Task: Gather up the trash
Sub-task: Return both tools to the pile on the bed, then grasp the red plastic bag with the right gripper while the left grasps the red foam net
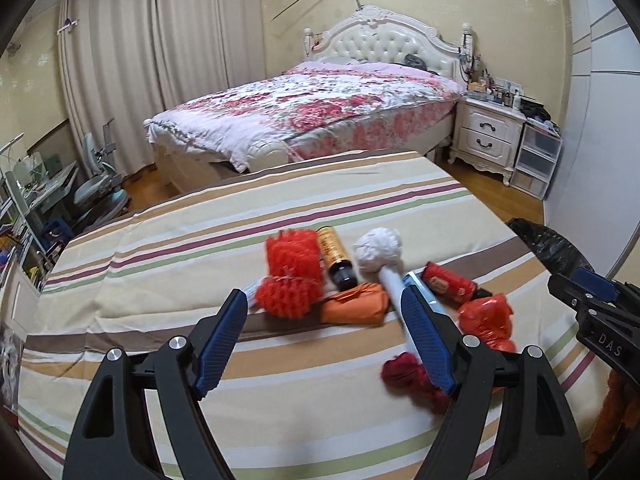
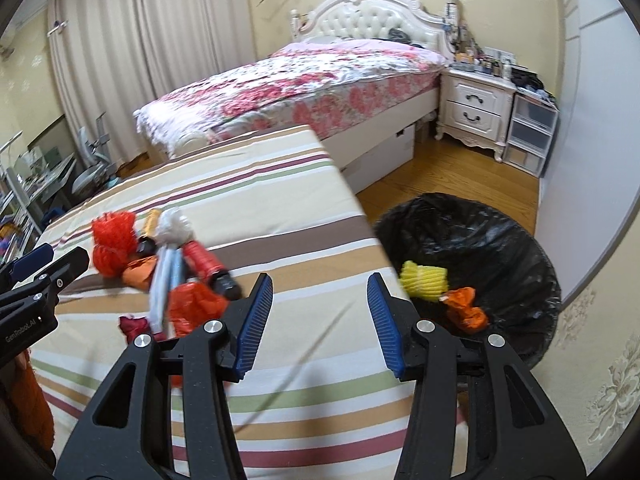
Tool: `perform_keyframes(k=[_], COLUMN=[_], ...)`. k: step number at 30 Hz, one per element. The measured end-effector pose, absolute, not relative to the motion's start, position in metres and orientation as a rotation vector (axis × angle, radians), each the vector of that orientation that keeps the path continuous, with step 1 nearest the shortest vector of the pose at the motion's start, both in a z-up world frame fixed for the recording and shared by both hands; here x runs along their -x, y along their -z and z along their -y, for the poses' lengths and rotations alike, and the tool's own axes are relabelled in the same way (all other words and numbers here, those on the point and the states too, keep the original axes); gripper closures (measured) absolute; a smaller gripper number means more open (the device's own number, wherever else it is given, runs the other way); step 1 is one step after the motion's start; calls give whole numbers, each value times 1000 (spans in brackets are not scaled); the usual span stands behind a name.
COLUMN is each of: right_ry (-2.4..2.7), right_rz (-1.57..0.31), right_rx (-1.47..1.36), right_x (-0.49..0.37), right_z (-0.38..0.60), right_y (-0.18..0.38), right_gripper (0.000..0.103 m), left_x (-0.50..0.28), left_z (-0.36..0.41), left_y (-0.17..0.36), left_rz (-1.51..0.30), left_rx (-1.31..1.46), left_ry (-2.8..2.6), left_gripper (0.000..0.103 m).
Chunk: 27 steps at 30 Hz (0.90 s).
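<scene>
A heap of trash lies on the striped cloth [image 1: 180, 240]: a red foam net [image 1: 292, 272], an amber bottle [image 1: 336, 256], a white paper ball [image 1: 378, 250], a white tube [image 1: 394, 292], an orange packet [image 1: 356, 308], a red packet [image 1: 448, 284] and a crumpled red-orange bag [image 1: 486, 320]. My left gripper [image 1: 326, 300] is open just short of the heap, holding nothing. My right gripper [image 2: 320, 284] is open and empty over the cloth's right edge, beside the bin [image 2: 500, 232]. A yellow foam net [image 2: 424, 280] and an orange wrapper [image 2: 466, 308] lie in the bin.
The bin, lined with a black bag, stands on the wooden floor [image 2: 460, 172] to the right of the cloth. Beyond are a floral bed [image 1: 320, 108], a white nightstand [image 1: 488, 132] and plastic drawers [image 1: 536, 160]. A desk and chair [image 1: 96, 188] stand at far left.
</scene>
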State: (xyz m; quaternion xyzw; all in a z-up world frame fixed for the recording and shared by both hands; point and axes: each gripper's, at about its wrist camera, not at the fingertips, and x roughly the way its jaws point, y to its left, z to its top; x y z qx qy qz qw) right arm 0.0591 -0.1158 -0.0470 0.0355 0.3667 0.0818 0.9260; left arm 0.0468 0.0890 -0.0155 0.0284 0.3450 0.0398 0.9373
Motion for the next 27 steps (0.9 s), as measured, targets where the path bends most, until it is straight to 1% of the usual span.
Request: perform_keyframes(k=[8,13,21,24,27], right_ry=[-263,-287,-273,-282,-288], right_rz=[-767,-795,-859,-864,-861], right_rx=[4,41,29,27,30], right_x=[-51,-50,-53,-52,-50], right_z=[61,40,39,39,40], right_y=[45,54,71,72,70], right_gripper=[55,55,55,60,62], left_x=[-34,-25,-21,-22,-23], left_z=[-155,-184,-190,-185,-179], left_y=[24,28,32,33,32], left_rz=[-718,-723,-735,-738,-737], left_rx=[0,39,60,59,55], left_ry=[-185,-231,-231,-218,-205], left_gripper=[26,26,26,26,26])
